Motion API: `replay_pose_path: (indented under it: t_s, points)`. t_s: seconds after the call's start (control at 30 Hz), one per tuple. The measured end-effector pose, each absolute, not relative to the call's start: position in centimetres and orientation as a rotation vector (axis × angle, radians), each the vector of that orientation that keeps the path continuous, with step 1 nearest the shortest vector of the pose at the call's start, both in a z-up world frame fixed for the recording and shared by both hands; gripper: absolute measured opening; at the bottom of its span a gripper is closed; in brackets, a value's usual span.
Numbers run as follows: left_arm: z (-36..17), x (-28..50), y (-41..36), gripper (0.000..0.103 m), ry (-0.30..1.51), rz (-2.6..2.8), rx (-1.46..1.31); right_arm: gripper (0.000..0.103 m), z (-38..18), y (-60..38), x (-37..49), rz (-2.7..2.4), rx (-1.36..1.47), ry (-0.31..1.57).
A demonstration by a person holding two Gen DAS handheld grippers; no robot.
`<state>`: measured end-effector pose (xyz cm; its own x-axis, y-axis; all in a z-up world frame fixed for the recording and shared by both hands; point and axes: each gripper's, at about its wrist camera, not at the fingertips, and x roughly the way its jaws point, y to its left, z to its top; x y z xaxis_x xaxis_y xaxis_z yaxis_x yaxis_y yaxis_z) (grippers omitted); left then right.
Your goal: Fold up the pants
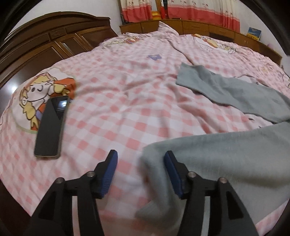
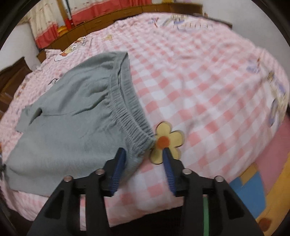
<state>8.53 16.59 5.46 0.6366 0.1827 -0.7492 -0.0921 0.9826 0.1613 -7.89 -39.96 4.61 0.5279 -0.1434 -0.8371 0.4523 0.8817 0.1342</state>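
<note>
Two grippers hang over a wide bed (image 1: 126, 101) spread with a pink-and-white checked cover, which fills most of both views. Across it lie the grey pants (image 2: 72, 116), spread flat on the cover: in the right wrist view the gathered elastic waistband (image 2: 130, 116) runs down toward the camera, and in the left wrist view one leg stretches away to the upper right while the other leg's end lies near the bottom. Dark wooden furniture (image 1: 45, 41) stands beyond the bed's left edge, with red-banded curtains (image 1: 199, 10) above a low wooden ledge at the far side. A black phone (image 1: 51, 125) rests face up on the cover, well apart from the pants, partly over a printed cartoon figure. The left gripper (image 1: 140, 174) stands about half open, the blurred leg end between its blue pads, which do not press on it. The right gripper (image 2: 143, 168) is partly open too, its left pad at the waistband corner, its right pad over a printed yellow flower (image 2: 165, 141); nothing is clamped.
</note>
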Motion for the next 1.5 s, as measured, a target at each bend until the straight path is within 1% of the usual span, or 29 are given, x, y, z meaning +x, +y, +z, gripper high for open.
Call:
replay_pose_path:
  t_s: [0.1, 0.3, 0.4, 0.5, 0.53, 0.57, 0.63, 0.67, 0.7, 0.73, 0.77, 0.83, 0.87, 0.9, 0.93, 1.0, 1.07, 1.13, 1.17, 1.2, 1.5]
  points:
    - [6.3, 7.4, 17.5, 0.061, 0.871, 0.145, 0.073, 0.045, 5.8, -39.2, -8.6, -0.385, 0.270, 0.950]
    - [6.5, 3.6, 18.7, 0.064, 0.891, 0.103, -0.072, 0.045, 6.3, -36.2, -8.6, -0.289, 0.196, 0.961]
    - [5.7, 2.4, 18.8, 0.064, 0.905, 0.073, -0.122, 0.045, 5.4, -34.1, -7.8, -0.222, 0.175, 0.979]
    - [4.4, 2.5, 18.7, 0.064, 0.931, 0.080, -0.140, 0.045, 3.3, -32.6, -7.0, -0.201, 0.162, 1.030]
    - [3.9, 2.6, 18.6, 0.064, 0.936, 0.076, -0.154, 0.046, 2.7, -32.3, -6.8, -0.199, 0.160, 1.046]
    - [3.7, 2.7, 18.6, 0.064, 0.935, 0.073, -0.163, 0.051, 2.0, -31.9, -6.6, -0.205, 0.151, 1.059]
    - [3.1, 3.0, 18.3, 0.064, 0.926, 0.075, -0.187, 0.055, 1.3, -31.3, -6.7, -0.220, 0.119, 1.052]
    - [3.0, 3.1, 18.2, 0.062, 0.919, 0.073, -0.200, 0.057, 1.2, -31.2, -6.8, -0.225, 0.112, 1.048]
    - [3.1, 3.0, 18.0, 0.044, 0.906, 0.071, -0.213, 0.059, 1.1, -31.3, -6.9, -0.227, 0.119, 1.050]
    - [3.2, 2.9, 17.9, 0.032, 0.900, 0.069, -0.215, 0.061, 1.0, -31.5, -7.1, -0.223, 0.142, 1.055]
    - [3.3, 2.9, 17.8, 0.024, 0.903, 0.071, -0.208, 0.063, 0.9, -31.8, -7.1, -0.216, 0.170, 1.055]
    - [3.5, 2.8, 17.8, 0.025, 0.907, 0.121, -0.168, 0.066, 0.7, -32.6, -7.1, -0.193, 0.219, 1.063]
    - [3.4, 2.8, 17.9, 0.028, 0.914, 0.141, -0.147, 0.067, 0.7, -32.7, -7.1, -0.182, 0.220, 1.071]
    - [3.4, 2.7, 18.0, 0.034, 0.923, 0.154, -0.130, 0.068, 0.8, -32.6, -7.0, -0.171, 0.206, 1.088]
    - [3.5, 2.6, 18.3, 0.036, 0.927, 0.162, -0.131, 0.069, 1.0, -32.3, -6.8, -0.161, 0.186, 1.113]
    - [4.0, 2.4, 18.5, 0.037, 0.930, 0.157, -0.140, 0.069, 1.7, -32.2, -6.3, -0.151, 0.166, 1.146]
    - [4.6, 2.5, 18.5, 0.038, 0.932, 0.156, -0.126, 0.069, 2.7, -32.3, -5.9, -0.128, 0.176, 1.139]
    - [5.6, 2.7, 18.4, 0.045, 0.922, 0.152, -0.115, 0.069, 4.3, -32.8, -5.3, -0.103, 0.174, 1.109]
    - [6.1, 2.9, 18.3, 0.051, 0.916, 0.139, -0.116, 0.069, 4.9, -32.9, -4.9, -0.096, 0.165, 1.097]
    - [6.6, 3.2, 18.2, 0.055, 0.911, 0.124, -0.117, 0.069, 5.7, -33.1, -4.3, -0.086, 0.154, 1.084]
    - [9.9, 9.6, 15.2, 0.060, 0.869, 0.042, -0.109, 0.069, 9.6, -34.1, 2.4, -0.056, 0.015, 1.047]
